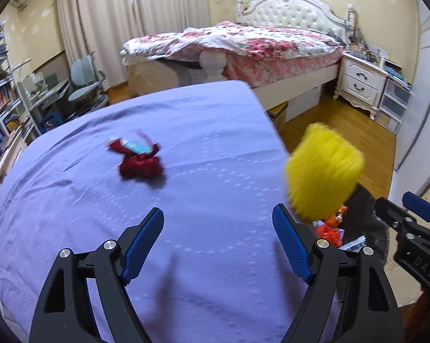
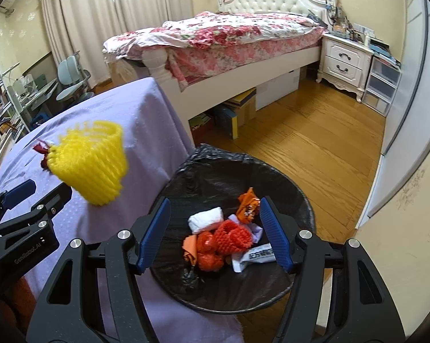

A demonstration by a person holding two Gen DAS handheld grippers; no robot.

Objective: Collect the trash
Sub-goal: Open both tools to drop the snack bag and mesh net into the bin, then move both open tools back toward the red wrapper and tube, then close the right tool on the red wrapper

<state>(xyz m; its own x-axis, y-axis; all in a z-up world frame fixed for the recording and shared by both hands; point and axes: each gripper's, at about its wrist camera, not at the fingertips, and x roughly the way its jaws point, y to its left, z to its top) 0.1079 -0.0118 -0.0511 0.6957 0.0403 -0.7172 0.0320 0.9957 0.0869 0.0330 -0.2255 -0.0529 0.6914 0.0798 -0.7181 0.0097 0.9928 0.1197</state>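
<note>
While tongs gape, yellow net airborne

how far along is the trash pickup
Done: several wrappers and an orange foam net already lie in the black-lined bin. In hand: nothing; the yellow foam net is blurred, apparently mid-air, outside both open grippers. Left: the red wrapper pile on the purple cloth.

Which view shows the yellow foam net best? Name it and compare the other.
The right wrist view: the yellow foam net is fairly sharp there, its mesh visible, against the purple cloth. The left wrist view shows only a motion-blurred yellow blob.
</note>
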